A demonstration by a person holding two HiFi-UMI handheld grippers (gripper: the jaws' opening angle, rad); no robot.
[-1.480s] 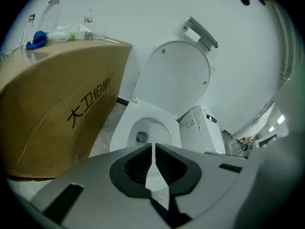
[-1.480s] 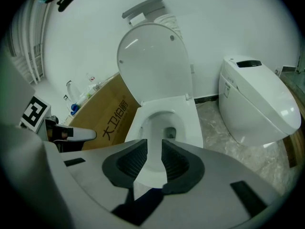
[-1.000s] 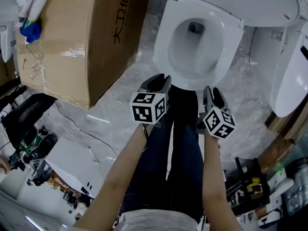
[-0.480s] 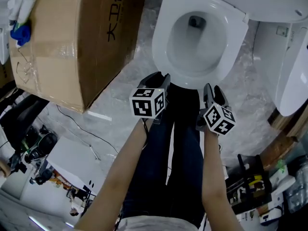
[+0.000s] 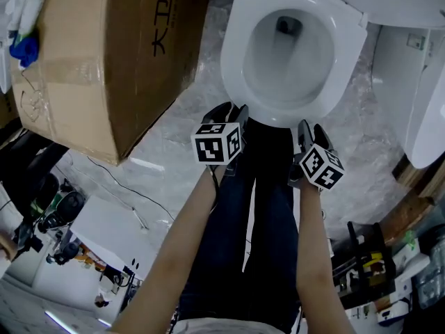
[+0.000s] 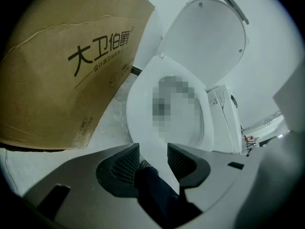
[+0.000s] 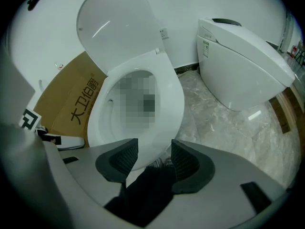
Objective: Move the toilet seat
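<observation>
Head view: toilet seat (image 5: 235, 47) lay flat on bowl, just ahead of my left hand-held gripper (image 5: 234, 110) and right hand-held gripper (image 5: 310, 127).
Left gripper view: jaws part-open, opening, empty; lid (image 6: 205, 37) stood raised.
Right gripper view: jaws likewise opening, empty.
I judged seat rigid, smooth, slippery, rear-hinged; best hold at front rim.

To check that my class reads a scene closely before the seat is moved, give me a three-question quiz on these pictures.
1. True or false: the toilet lid is raised.
2. In the head view, what stands left of the toilet seat? A) cardboard box B) bucket C) chair
3. Does either gripper touch the seat?
Key: 1 true. 2 A. 3 No: left gripper and right gripper hover short of it, jaws opening, nothing gripped.
</observation>
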